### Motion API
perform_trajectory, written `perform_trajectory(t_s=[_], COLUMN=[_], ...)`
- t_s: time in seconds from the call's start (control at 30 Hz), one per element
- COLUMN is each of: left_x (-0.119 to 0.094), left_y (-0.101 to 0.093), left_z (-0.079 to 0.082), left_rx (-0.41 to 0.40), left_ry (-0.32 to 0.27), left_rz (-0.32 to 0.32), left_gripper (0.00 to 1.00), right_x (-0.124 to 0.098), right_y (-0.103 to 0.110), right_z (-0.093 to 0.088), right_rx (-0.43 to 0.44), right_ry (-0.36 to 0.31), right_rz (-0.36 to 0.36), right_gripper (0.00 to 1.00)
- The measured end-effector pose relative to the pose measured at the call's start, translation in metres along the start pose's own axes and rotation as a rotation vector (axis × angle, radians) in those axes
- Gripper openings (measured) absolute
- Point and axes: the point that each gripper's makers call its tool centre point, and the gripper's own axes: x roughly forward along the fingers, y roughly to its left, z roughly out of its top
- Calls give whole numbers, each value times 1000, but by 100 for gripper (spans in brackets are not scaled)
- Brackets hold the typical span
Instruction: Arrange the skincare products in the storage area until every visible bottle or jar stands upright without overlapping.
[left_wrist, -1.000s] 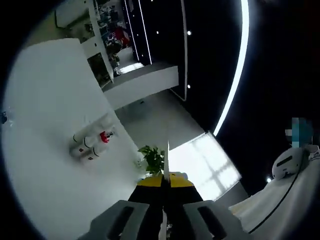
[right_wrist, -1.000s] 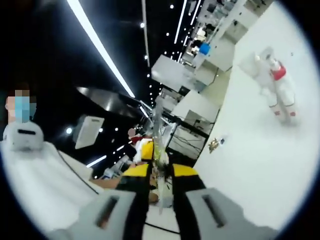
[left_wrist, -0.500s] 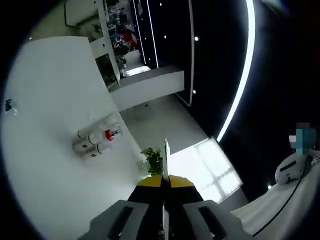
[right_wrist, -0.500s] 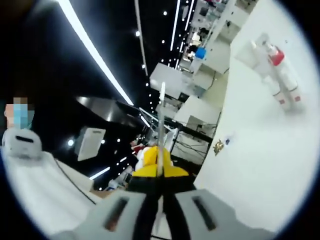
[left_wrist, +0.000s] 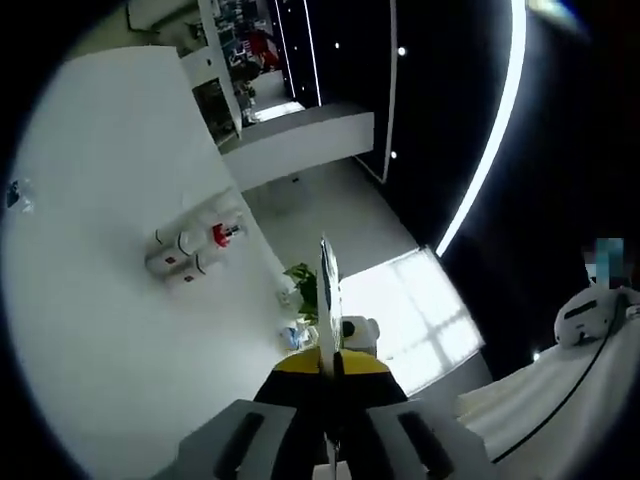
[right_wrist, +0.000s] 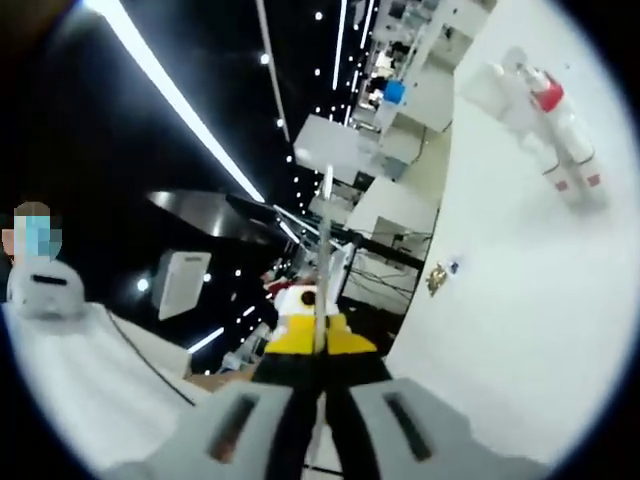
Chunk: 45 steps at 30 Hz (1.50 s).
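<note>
A tight cluster of white skincare bottles (left_wrist: 190, 255) with red labels sits on the white table (left_wrist: 90, 330), far ahead and to the left of my left gripper (left_wrist: 326, 290). One bottle has a red top. The cluster is too small to tell whether each bottle stands upright. The left gripper's jaws are pressed together with nothing between them. In the right gripper view the same bottles (right_wrist: 545, 115) lie far off at the upper right on the table (right_wrist: 520, 320). My right gripper (right_wrist: 323, 240) is shut and empty, well away from them.
A small dark item (right_wrist: 437, 280) lies near the table edge, also seen as a speck (left_wrist: 12, 192) at far left. A potted plant (left_wrist: 305, 290) stands beyond the table. A white rounded device (left_wrist: 585, 322) rests on white cloth beside a person.
The right gripper's jaws, slightly apart a second ago, have closed. Both views have shifted a little with the hands. The bottles have not moved.
</note>
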Motion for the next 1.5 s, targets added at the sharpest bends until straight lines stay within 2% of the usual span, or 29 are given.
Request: perform_trajectory(t_s=[0.2, 0.33, 0.43, 0.57, 0.63, 0.7, 0.83, 0.9, 0.97, 1.0, 1.1, 1.2, 1.3, 1.37, 1.5], left_x=[1, 2, 1, -3, -4, -6, -8, -8, -9, -9, -8, -5, -3, -2, 0], left_y=[9, 12, 18, 27, 31, 36, 48, 57, 65, 68, 79, 90, 98, 101, 110], left_z=[10, 20, 25, 32, 35, 39, 44, 44, 44, 44, 47, 53, 60, 65, 75], left_rx=[-18, -26, -26, -26, -26, -30, -35, -38, -51, -54, -84, -89, -103, -109, -121], left_ry=[-3, -31, -36, -46, -55, -62, -69, -58, -59, -60, -76, -73, -94, -105, -131], left_rz=[30, 40, 62, 98, 114, 131, 165, 197, 224, 231, 259, 289, 304, 306, 319], left_gripper=[1, 1, 1, 1, 1, 1, 1, 1, 1, 1, 1, 1, 1, 1, 1], right_x=[3, -2, -10, -26, -30, -42, -57, -66, -78, -79, -98, -109, -120, -127, -137], right_y=[-7, -12, -19, -28, -30, -38, -49, -55, -64, -65, -76, -80, -83, -80, -76], right_z=[9, 15, 10, 1, -2, -9, -17, -22, -25, -25, -21, -17, -16, -14, -11], right_rx=[-4, -21, -52, -57, -54, -65, -105, -169, -216, -224, -272, -300, -339, -375, -392], right_ry=[-33, -74, -76, -110, -111, -127, -140, -127, -139, -137, -176, -201, -183, -185, -203], right_rz=[-24, -46, -88, -136, -144, -197, -301, -372, -473, -484, -615, -682, -747, -774, -800], right_gripper=[1, 3, 6, 15, 17, 19, 32, 37, 42, 44, 51, 58, 67, 70, 74])
